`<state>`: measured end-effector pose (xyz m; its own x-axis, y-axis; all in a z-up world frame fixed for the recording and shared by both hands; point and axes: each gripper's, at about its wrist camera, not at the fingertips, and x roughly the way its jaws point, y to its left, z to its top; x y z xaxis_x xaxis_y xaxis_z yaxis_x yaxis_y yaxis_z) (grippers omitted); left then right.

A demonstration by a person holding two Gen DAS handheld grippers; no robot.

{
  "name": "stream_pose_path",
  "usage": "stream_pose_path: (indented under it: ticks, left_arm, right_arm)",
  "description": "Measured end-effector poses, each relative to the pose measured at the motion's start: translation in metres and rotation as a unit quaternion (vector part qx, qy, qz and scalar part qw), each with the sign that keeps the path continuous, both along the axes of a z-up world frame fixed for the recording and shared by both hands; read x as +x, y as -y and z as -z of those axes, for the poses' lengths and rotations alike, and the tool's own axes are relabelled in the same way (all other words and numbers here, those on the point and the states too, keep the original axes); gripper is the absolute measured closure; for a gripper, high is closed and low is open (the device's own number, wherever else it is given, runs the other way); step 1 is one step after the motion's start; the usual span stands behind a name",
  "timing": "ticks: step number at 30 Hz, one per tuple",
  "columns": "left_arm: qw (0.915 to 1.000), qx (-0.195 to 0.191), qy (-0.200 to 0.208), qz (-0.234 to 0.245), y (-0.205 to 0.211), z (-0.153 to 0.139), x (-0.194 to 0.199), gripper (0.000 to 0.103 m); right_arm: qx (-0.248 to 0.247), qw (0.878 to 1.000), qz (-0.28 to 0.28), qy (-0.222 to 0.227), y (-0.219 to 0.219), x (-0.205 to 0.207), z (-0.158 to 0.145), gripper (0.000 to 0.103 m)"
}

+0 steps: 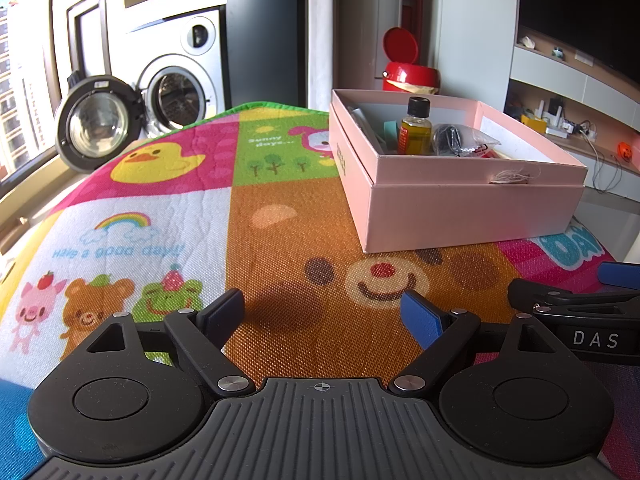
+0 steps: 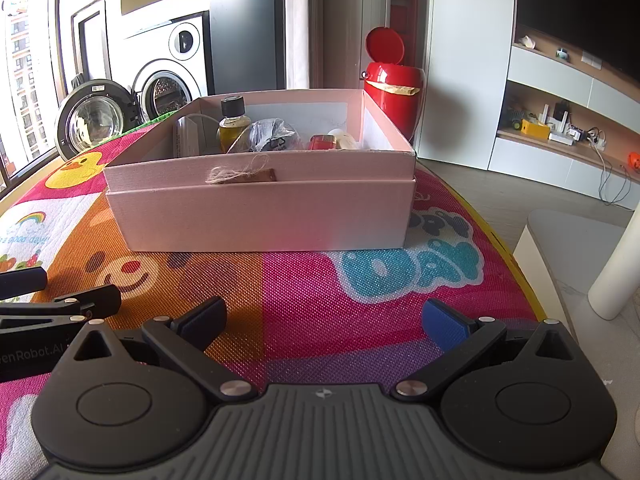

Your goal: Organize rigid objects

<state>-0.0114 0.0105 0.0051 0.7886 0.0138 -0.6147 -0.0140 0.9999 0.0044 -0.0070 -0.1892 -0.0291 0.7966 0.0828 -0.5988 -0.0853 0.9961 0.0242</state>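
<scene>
A pink cardboard box stands on a colourful cartoon mat. Inside it I see a small bottle of yellow oil with a black cap, a clear bag with a dark item, a red item and a white item. My left gripper is open and empty, low over the mat in front of the box. My right gripper is open and empty, also before the box. Each gripper shows at the edge of the other's view.
A red bin with a raised lid stands behind the box. A washing machine with its door open is at the back left. Shelves line the right wall. A white stool stands right of the mat.
</scene>
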Motion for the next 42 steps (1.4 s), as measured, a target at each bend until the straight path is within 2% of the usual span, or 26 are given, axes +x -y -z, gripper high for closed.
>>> stream_pose_path:
  ticks: [42]
  left_arm:
    - [1.0000, 0.001, -0.001, 0.002, -0.0014, -0.0002, -0.0005, 0.013]
  right_arm:
    - [0.000, 1.000, 0.000, 0.000, 0.0002, 0.0000, 0.0001, 0.000]
